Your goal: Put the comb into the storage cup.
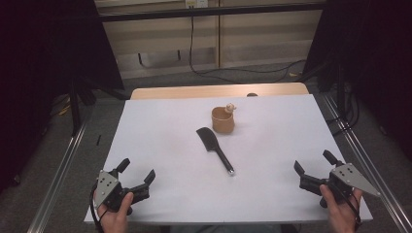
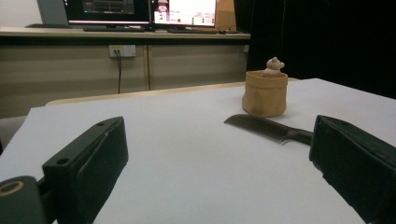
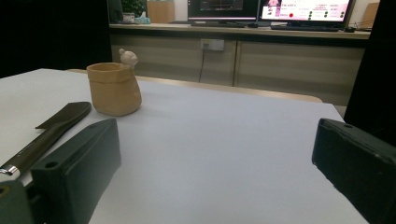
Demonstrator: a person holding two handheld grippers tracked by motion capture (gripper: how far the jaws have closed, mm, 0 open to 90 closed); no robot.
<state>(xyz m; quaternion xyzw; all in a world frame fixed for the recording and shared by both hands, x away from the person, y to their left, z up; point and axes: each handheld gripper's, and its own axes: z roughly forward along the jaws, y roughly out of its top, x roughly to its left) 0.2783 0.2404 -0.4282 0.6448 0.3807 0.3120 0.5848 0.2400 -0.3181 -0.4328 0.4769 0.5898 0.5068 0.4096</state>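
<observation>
While both grippers sit at the near edge of the white table sheet (image 1: 160, 145), nothing is in hand yet. The left gripper (image 1: 137, 174) has its jaws spread wide with bare sheet between them; the right gripper (image 1: 315, 163) is the same, jaws about as wide as they go, holding nothing.

The likely thing to pick is the black comb-like tool with a flat toothed blade and slim round handle ending in a silver cap (image 1: 215, 150). It lies flat, well ahead of both jaw pairs, roughly between them. In the left gripper view the comb tool (image 2: 266, 128) is ahead and toward the right jaw, its handle passing behind that jaw. In the right gripper view it (image 3: 51, 128) is ahead by the left jaw, cap end nearest.

Just beyond the blade tip stands a small tan paper-like cup with a pale bear figure on its rim (image 1: 223, 119), close to the blade; whether they touch I cannot tell.

Handling, as a judgement: the tool looks light, stiff and plastic, likely smooth and a bit slippery. It lies low, so the jaws must come down close to the sheet. Best hold is across the mid handle, clear of the teeth. The cup looks light and tippable, so avoid nudging it.
</observation>
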